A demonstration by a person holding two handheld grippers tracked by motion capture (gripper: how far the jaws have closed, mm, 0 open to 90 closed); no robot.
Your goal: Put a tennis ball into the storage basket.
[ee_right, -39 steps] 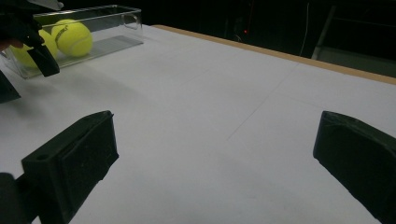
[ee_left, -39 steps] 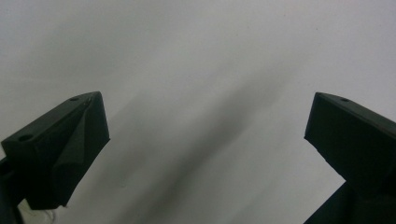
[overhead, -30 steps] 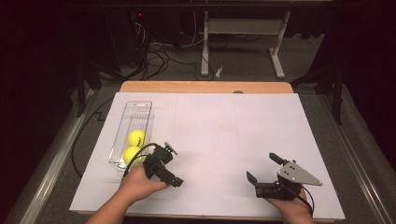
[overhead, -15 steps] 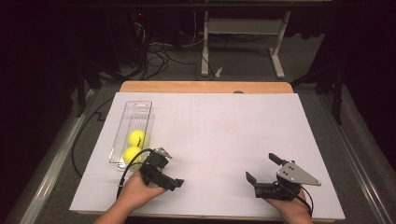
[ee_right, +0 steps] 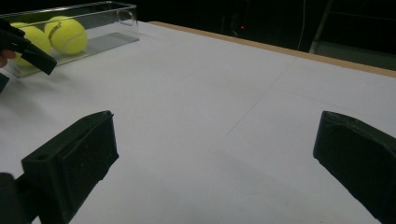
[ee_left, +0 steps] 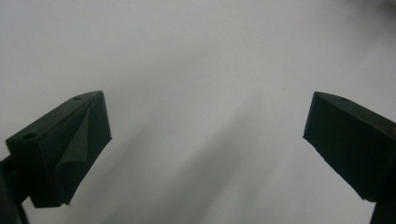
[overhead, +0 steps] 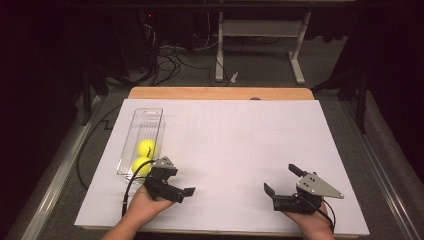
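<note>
The table (overhead: 260, 150) carried a white sheet; along its left edge lay a clear tray (overhead: 145, 125), long axis running near to far; two balls sat in its near end, one (overhead: 146, 147) just beyond the other (overhead: 140, 165). The left gripper (overhead: 175, 187) stood just right of and slightly nearer than the near ball, jaws wide, empty, aimed right, away from the tray; it was judged the closer hand, needing a turn leftward. The right gripper (overhead: 280, 182) lay well apart at near right, jaws wide, empty, facing the tray across the sheet.
</note>
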